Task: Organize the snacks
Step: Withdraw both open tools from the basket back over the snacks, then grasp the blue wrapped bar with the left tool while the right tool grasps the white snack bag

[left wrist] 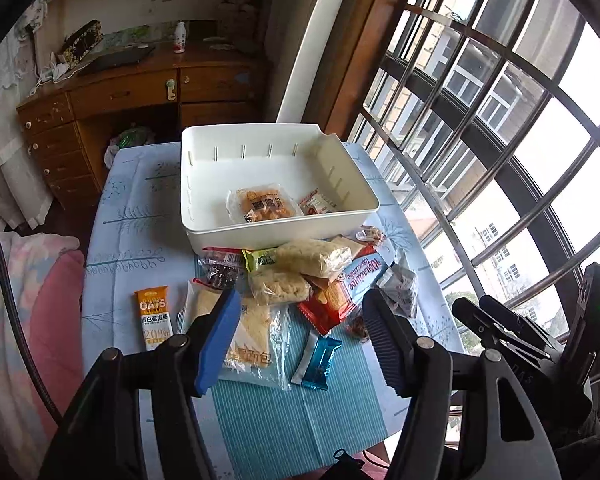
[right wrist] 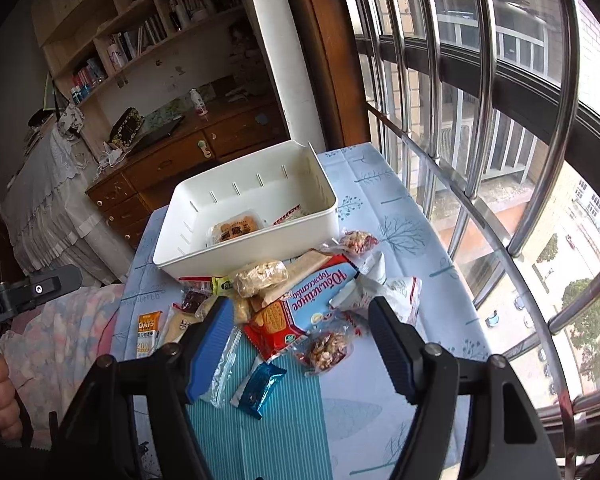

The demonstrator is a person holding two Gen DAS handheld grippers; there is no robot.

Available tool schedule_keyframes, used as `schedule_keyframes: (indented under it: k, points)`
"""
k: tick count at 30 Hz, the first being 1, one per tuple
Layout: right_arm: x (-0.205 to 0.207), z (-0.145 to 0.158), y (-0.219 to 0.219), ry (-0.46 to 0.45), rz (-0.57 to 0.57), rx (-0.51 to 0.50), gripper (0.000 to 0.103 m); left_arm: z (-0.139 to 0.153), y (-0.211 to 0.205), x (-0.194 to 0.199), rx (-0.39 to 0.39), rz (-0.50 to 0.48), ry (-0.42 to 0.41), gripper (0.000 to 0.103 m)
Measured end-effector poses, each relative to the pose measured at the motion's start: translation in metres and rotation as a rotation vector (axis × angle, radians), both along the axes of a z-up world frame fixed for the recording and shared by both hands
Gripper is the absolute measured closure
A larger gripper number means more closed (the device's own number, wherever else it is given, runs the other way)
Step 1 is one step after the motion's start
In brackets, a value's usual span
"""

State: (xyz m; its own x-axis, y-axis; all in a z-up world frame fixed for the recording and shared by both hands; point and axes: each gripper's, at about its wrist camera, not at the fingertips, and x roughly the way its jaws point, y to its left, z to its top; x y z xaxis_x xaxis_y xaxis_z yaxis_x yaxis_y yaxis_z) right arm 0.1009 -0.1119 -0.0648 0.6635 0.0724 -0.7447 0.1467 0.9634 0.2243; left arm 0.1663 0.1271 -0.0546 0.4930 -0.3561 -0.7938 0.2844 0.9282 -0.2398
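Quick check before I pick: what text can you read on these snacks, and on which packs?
"OATS" and "20%": orange oat bar.
"Юбилейное", upside down: blue-and-red biscuit pack.
"面包": clear bread bag.
Small teal packet and packs inside the white bin: print too small or blurred to read.

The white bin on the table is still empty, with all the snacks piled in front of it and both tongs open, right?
Not quite: the white bin already holds two packets, a pastry pack and a red-edged wrapper, as the left wrist view shows. The rest stands.
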Motion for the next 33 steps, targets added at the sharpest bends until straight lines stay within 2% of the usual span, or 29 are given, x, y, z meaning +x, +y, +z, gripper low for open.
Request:
schedule_keyframes:
  k: [5, 11, 16, 23, 29, 33]
  points:
    - [-0.013, -0.006, 0.002, 0.035, -0.020, 0.011, 0.033, -0.012, -0.009, -0.012, 0.028, -0.059, 0.019, 0.035]
    - [-0.022, -0.009, -0.006, 0.053, -0.025, -0.012, 0.033, -0.034, -0.030, -0.024, 0.107, -0.135, 0.068, 0.035]
    - [-0.024, -0.016, -0.027, 0.073, -0.020, -0.032, 0.033, -0.059, -0.049, -0.029, 0.166, -0.172, 0.141, 0.035]
    - [-0.023, -0.026, -0.055, 0.108, 0.037, -0.103, 0.033, -0.092, -0.080, -0.019, 0.148, -0.161, 0.303, 0.035]
    - [-0.015, -0.034, -0.064, 0.110, 0.178, -0.218, 0.033, -0.113, -0.099, -0.004, 0.145, -0.087, 0.386, 0.035]
    - [-0.008, -0.039, -0.066, 0.102, 0.282, -0.263, 0.033, -0.133, -0.114, 0.001, 0.178, -0.055, 0.435, 0.035]
